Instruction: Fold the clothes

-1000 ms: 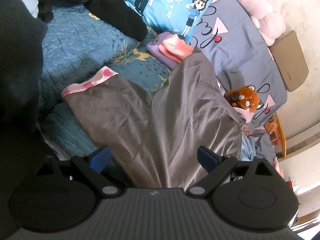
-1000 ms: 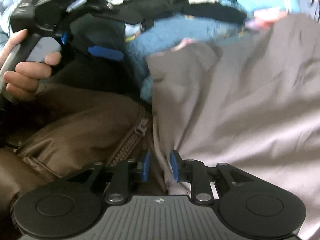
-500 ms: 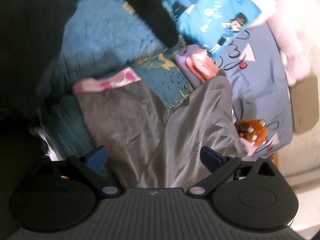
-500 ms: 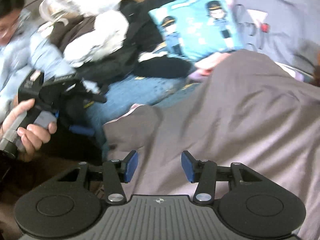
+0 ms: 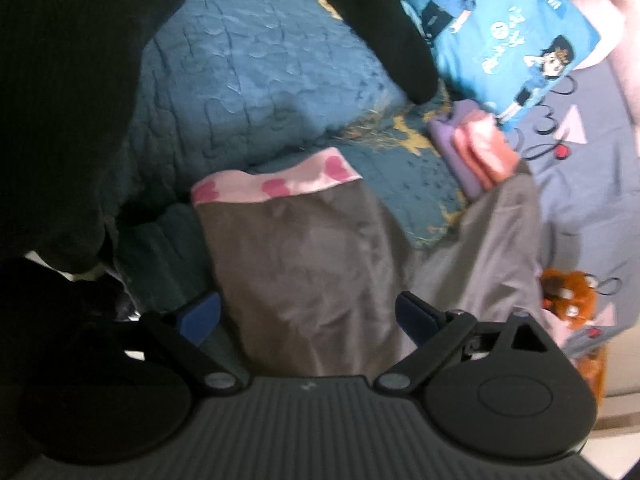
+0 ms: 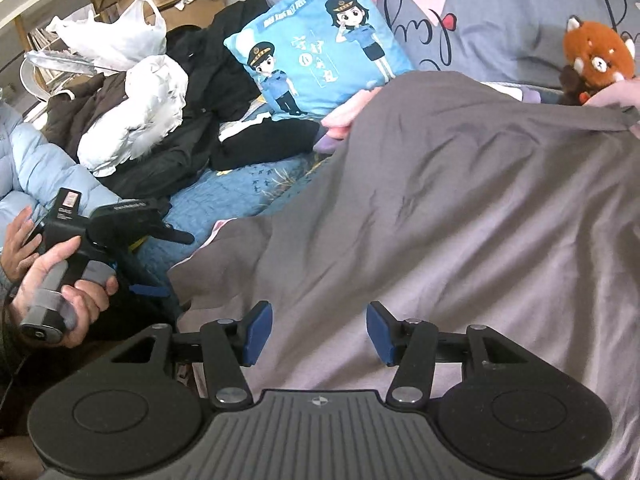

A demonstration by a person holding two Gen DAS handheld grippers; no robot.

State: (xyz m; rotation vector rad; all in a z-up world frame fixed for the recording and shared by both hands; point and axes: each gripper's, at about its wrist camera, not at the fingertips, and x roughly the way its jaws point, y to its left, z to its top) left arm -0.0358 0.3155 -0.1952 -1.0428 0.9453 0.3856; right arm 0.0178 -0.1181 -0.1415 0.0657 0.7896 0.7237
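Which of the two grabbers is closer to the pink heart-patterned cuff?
Left. The left gripper hangs open over the grey garment just below the pink cuff; the right gripper hovers open over another part, farther off.

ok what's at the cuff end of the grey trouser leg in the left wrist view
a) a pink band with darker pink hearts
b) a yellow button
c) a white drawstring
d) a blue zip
a: the left wrist view shows the grey trousers ending in a pink band with darker pink hearts, lying on the blue quilt.
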